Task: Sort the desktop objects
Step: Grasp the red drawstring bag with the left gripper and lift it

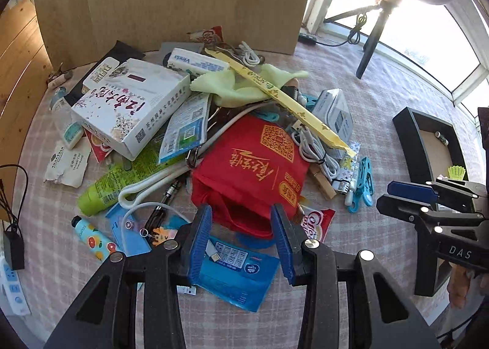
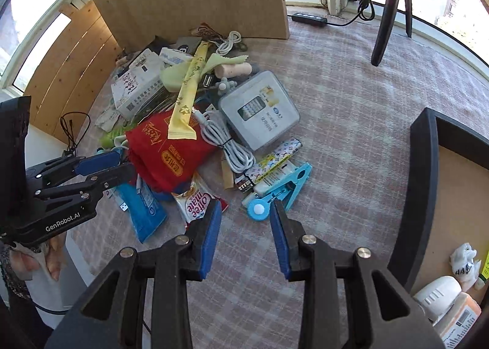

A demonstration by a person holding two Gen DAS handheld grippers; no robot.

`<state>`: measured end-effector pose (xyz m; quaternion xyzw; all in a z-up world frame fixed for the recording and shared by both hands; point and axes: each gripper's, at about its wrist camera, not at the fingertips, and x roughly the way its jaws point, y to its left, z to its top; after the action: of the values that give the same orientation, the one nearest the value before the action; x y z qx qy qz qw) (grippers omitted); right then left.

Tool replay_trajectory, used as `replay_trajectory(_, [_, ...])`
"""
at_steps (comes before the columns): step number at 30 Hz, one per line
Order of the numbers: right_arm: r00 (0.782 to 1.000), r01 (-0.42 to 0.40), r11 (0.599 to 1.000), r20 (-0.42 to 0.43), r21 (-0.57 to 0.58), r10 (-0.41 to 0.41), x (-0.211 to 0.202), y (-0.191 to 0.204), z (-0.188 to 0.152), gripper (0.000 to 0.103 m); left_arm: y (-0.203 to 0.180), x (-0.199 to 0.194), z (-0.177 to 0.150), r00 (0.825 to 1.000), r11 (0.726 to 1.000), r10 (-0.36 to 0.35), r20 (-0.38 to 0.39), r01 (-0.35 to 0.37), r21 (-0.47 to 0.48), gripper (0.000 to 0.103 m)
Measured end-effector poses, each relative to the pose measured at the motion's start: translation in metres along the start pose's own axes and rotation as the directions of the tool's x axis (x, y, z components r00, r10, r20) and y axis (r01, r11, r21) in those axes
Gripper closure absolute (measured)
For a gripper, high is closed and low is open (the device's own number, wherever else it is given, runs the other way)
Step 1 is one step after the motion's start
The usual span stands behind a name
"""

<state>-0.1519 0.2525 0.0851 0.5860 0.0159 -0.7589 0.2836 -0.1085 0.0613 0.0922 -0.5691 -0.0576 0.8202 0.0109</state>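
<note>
I hold my left gripper (image 1: 241, 239) low in the frame of its own view, jaws apart with nothing between them, above a blue packet (image 1: 235, 275) and the near edge of a red bag (image 1: 253, 162). My right gripper (image 2: 246, 237) is likewise parted and empty, over bare checked tablecloth (image 2: 351, 110), with a blue clip (image 2: 284, 187) just beyond its tips. The heap to sort fills the middle of both views: a white box (image 1: 128, 104), a long yellow sachet (image 1: 284, 98), a coiled white cable (image 2: 226, 141), a grey case (image 2: 259, 110) and a coffee creamer sachet (image 2: 195, 205) (printing upside down to me). A black tray (image 2: 421, 184) stands at the right edge, well apart from the heap.
</note>
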Motion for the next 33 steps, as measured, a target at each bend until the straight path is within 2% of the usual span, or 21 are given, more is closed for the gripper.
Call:
replay_trajectory(4, [0.998, -0.046, 0.999, -0.029, 0.008, 0.046, 0.031, 0.025, 0.009, 0.07, 0.016, 0.006, 0.011, 0.999, 0.999, -0.034, -0.004, 0.034, -0.028, 0.065])
replay_trajectory(10, [0.998, -0.045, 0.999, -0.046, -0.024, 0.044, 0.061, 0.048, 0.02, 0.07, 0.016, 0.026, 0.028, 0.998, 0.998, -0.057, -0.034, 0.056, -0.017, 0.065])
replay_trajectory(18, [0.997, -0.056, 0.998, -0.057, -0.027, 0.054, 0.08, 0.045, 0.034, 0.07, 0.015, 0.041, 0.042, 0.995, 0.996, -0.084, -0.058, 0.084, -0.008, 0.062])
replay_trajectory(22, [0.996, -0.067, 0.997, -0.058, -0.022, 0.066, 0.086, 0.041, 0.038, 0.07, 0.005, 0.045, 0.043, 0.995, 0.996, -0.075, -0.061, 0.078, 0.043, 0.062])
replay_trajectory(25, [0.996, -0.075, 0.997, -0.057, -0.023, 0.074, 0.089, 0.039, 0.04, 0.071, 0.001, 0.046, 0.043, 0.995, 0.995, -0.085, -0.049, 0.087, 0.057, 0.069])
replay_trajectory(27, [0.995, -0.082, 0.996, -0.056, -0.022, 0.081, 0.087, 0.037, 0.039, 0.071, 0.002, 0.043, 0.043, 0.994, 0.994, -0.096, -0.046, 0.098, 0.057, 0.078])
replay_trajectory(30, [0.996, -0.085, 0.996, -0.046, -0.039, 0.083, 0.082, 0.038, 0.036, 0.071, 0.002, 0.038, 0.037, 0.988, 0.988, -0.14, -0.061, 0.143, 0.056, 0.081])
replay_trajectory(33, [0.997, -0.068, 0.994, -0.041, -0.087, 0.065, 0.078, 0.042, 0.029, 0.071, -0.007, 0.037, 0.023, 0.988, 0.986, -0.132, -0.079, 0.139, 0.091, 0.081])
